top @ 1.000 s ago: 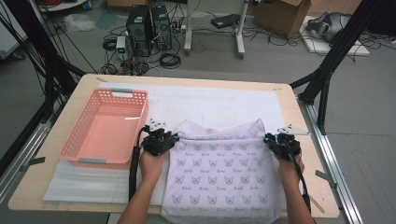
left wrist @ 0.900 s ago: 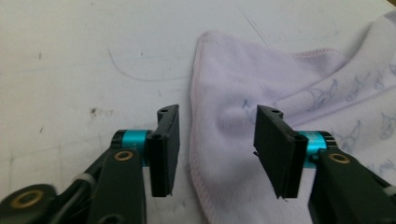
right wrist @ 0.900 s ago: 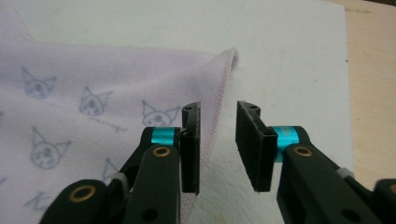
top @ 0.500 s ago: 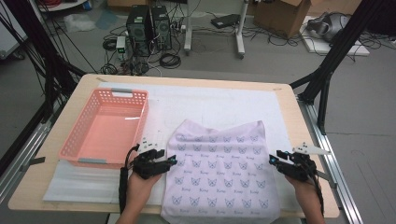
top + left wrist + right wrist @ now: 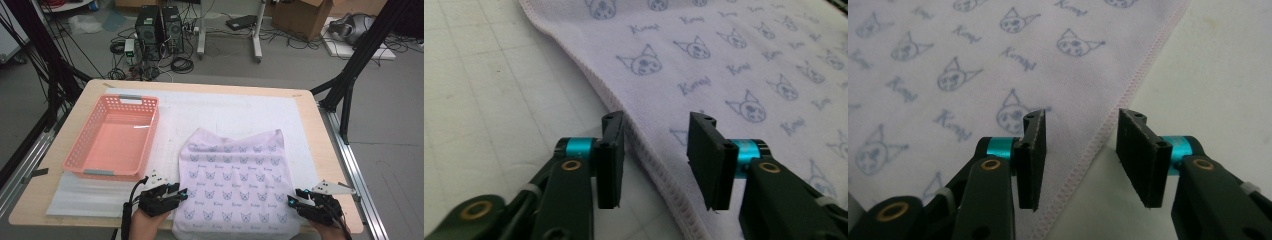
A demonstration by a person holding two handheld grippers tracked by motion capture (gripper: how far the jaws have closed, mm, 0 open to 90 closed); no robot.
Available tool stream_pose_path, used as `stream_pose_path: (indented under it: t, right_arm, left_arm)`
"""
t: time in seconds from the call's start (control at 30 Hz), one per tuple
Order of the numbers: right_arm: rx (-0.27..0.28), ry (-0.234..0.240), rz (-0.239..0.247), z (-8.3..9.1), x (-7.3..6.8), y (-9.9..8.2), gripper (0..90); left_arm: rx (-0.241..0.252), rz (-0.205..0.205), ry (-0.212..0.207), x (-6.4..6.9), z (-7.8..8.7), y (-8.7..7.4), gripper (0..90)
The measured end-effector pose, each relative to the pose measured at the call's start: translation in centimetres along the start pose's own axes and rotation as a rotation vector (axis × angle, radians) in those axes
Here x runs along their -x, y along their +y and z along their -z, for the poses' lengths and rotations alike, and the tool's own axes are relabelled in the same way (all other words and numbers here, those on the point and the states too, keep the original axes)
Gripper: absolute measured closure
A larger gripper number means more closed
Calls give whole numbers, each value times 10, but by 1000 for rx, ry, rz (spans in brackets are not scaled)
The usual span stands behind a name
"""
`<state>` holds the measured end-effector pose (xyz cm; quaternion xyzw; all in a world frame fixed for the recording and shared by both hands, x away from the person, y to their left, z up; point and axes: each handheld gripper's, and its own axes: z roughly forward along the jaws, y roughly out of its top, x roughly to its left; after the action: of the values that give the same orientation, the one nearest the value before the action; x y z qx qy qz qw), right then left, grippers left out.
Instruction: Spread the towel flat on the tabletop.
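At the near edge of the table [image 5: 60, 210], the left gripper [image 5: 180, 194] sits low at the cloth's [image 5: 235, 175] near left hem, its jaws parted about halfway and straddling the stitched edge; they have just been closing, yet the pads press on nothing, and the hem [image 5: 659, 167] runs loose through the gap. The right gripper [image 5: 295, 200] sits at the cloth's near right edge, its jaws likewise half open over the pink-stitched hem [image 5: 1098, 137], one pad above the fabric and the other above the mat [image 5: 225, 107], gripping nothing. The cloth is pale lilac with small cat faces and lies flat on the white mat, right of the table's middle, its near edge at the table's front and its far edge slightly rumpled. The pink basket [image 5: 80, 162] stands to the left, just beside the cloth but apart from it. Beyond the table, computer towers [image 5: 160, 27] and cables lie on the floor.
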<state>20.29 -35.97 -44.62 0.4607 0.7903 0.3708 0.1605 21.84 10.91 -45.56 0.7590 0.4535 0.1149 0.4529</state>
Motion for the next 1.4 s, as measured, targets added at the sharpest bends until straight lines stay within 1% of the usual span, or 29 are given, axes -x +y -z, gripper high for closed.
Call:
stream_pose_path:
  t: [0.03, 0.07, 0.1, 0.13, 0.17, 0.2, 0.27, 0.33, 0.47, 0.53, 0.57, 0.6, 0.67, 0.73, 0.83, 0.87, 0.9, 0.93, 0.97, 1.0, 1.07, 1.1, 1.17, 1.2, 1.23, 1.27, 1.3, 1.33, 1.4]
  right_arm:
    - [-8, -15, 12, 0, -2, 0, 579]
    - [-13, -25, 15, 1, -2, 0, 632]
    - [-15, -34, 17, 1, -2, 0, 738]
    - [-22, -7, 6, 2, 0, 1, 870]
    - [-23, 4, 6, 3, 0, 0, 873]
    - [-24, 1, 12, 3, 0, 0, 878]
    - [-31, 5, 12, 7, 0, -2, 881]
    - [-33, 19, 0, 13, 1, -6, 882]
    - [-44, 49, 3, 26, -4, -17, 882]
    - [-49, 55, 9, 28, -7, -19, 869]
    - [-45, 59, 0, 29, -8, -19, 831]
    - [-30, 52, -8, 28, -8, -18, 758]
    - [-2, 38, -35, 26, -6, -13, 657]
    - [22, 13, -40, 20, -4, -7, 638]
    - [24, -27, -50, 8, -1, 1, 641]
    - [17, -29, -58, 3, 0, 3, 648]
    - [-5, -31, -53, -4, 0, 5, 671]
    - [-6, -44, -40, -5, -1, 5, 716]
    - [-7, -45, -33, -5, -1, 6, 835]
    - [-12, -17, -34, -5, -1, 6, 871]
    - [-23, -32, -19, -1, -2, 5, 882]
    - [-40, -40, -14, 5, -2, 2, 884]
    - [-47, -45, -17, 12, 0, -3, 884]
    - [-55, -38, -34, 18, 1, -7, 883]
    - [-56, -26, -47, 22, 2, -11, 876]
    - [-63, -13, -62, 24, 2, -13, 844]
    - [-63, -18, -66, 27, 2, -14, 754]
    - [-56, -34, -72, 29, 2, -14, 722]
    - [-16, -33, -92, 32, 4, -12, 686]
  left_arm:
    - [-1, -3, 11, 0, 1, -1, 712]
    - [-5, 10, 17, -1, 2, -2, 789]
    - [-1, 29, 8, -2, 3, -3, 863]
    - [0, 32, 6, -2, 4, -4, 871]
    - [-2, 34, 6, -1, 6, -5, 874]
    - [-6, 34, 2, -1, 9, -6, 875]
    - [-8, 55, -9, -3, 16, -11, 876]
    - [-4, 69, -15, -3, 24, -17, 876]
    - [-9, 63, -45, 1, 36, -28, 869]
    - [8, 66, -49, 1, 35, -27, 767]
    - [20, 72, -46, 1, 33, -25, 672]
    - [29, 73, -39, 0, 30, -23, 603]
    - [37, 74, -27, -4, 23, -17, 555]
    - [37, 74, -19, -7, 17, -11, 545]
    - [31, 70, -23, -9, 8, -5, 558]
    - [29, 47, -15, -7, 6, -5, 592]
    - [29, 26, 3, -5, 6, -6, 652]
    - [23, -4, 29, -2, 7, -8, 731]
    - [23, -5, 29, -1, 7, -9, 859]
    - [19, 1, 32, 0, 9, -9, 874]
    - [3, 0, 44, 4, 18, -14, 879]
    - [1, 5, 36, 5, 21, -16, 880]
    - [9, 22, 12, 8, 29, -25, 878]
    - [15, 17, 4, 11, 31, -29, 871]
    - [18, 3, -1, 14, 33, -30, 836]
    - [16, 7, -10, 14, 33, -29, 767]
    - [18, 16, -11, 14, 32, -27, 663]
    - [29, 23, -6, 12, 30, -24, 577]
    - [56, 43, -10, 5, 27, -18, 545]
